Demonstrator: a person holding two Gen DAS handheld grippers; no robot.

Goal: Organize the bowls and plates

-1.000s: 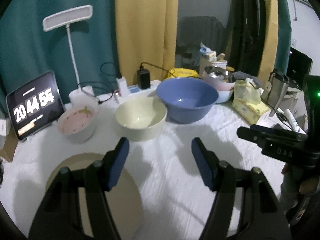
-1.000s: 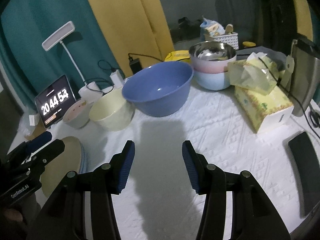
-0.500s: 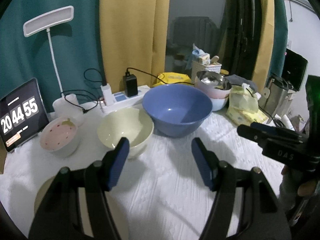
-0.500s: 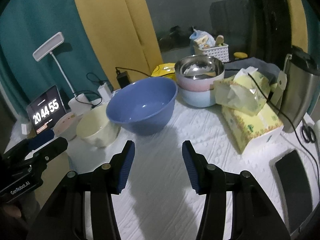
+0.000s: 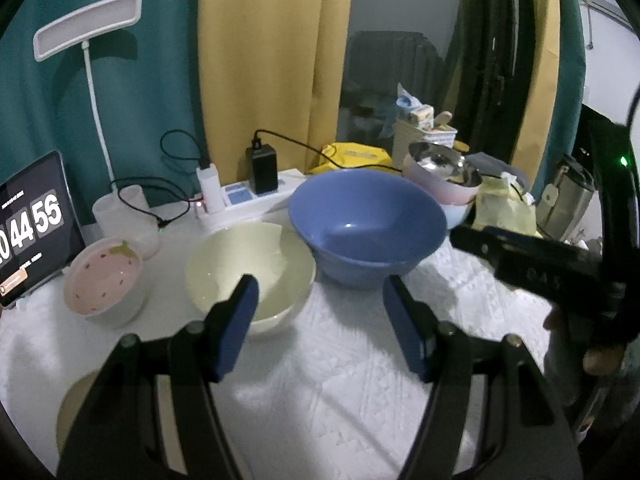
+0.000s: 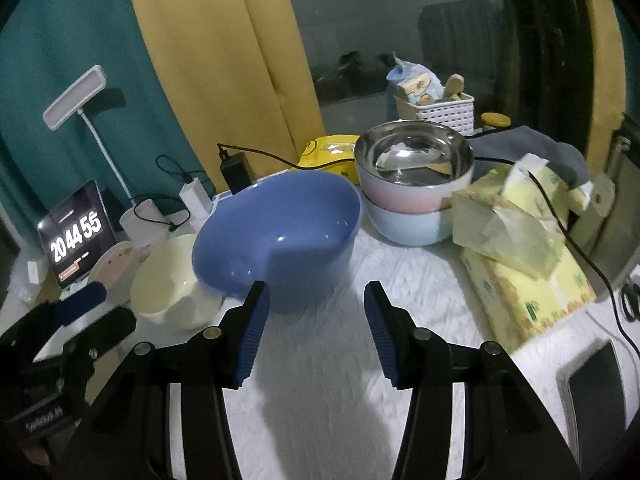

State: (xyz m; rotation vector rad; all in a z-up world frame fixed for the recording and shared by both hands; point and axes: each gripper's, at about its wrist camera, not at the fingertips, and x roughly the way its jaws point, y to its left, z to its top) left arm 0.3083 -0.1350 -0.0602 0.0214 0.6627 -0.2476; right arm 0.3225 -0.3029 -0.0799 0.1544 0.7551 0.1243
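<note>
A big blue bowl (image 5: 366, 232) (image 6: 280, 224) stands mid-table on the white cloth, with a cream bowl (image 5: 248, 268) (image 6: 168, 280) touching its left side. Further left is a small pink strawberry bowl (image 5: 102, 276). A steel bowl (image 6: 412, 152) nests in a pink bowl (image 6: 400, 196) on a light-blue one (image 6: 408, 224), behind and right of the blue bowl. A tan plate (image 5: 76, 408) lies near the front left. My left gripper (image 5: 320, 300) is open and empty, just short of the cream and blue bowls. My right gripper (image 6: 316, 300) is open and empty in front of the blue bowl.
A tablet clock (image 6: 76, 236), a desk lamp (image 5: 88, 24) and a power strip with chargers (image 5: 248, 196) line the back left. A yellow tissue box (image 6: 528, 280), a steel kettle (image 5: 564, 200) and a dark phone (image 6: 596, 376) sit at the right. A white basket (image 6: 436, 108) stands behind.
Both grippers have moved forward toward the bowls, which now look larger and closer. The tan plate has slipped to the lower left edge of the left wrist view. Jaw widths are unchanged.
</note>
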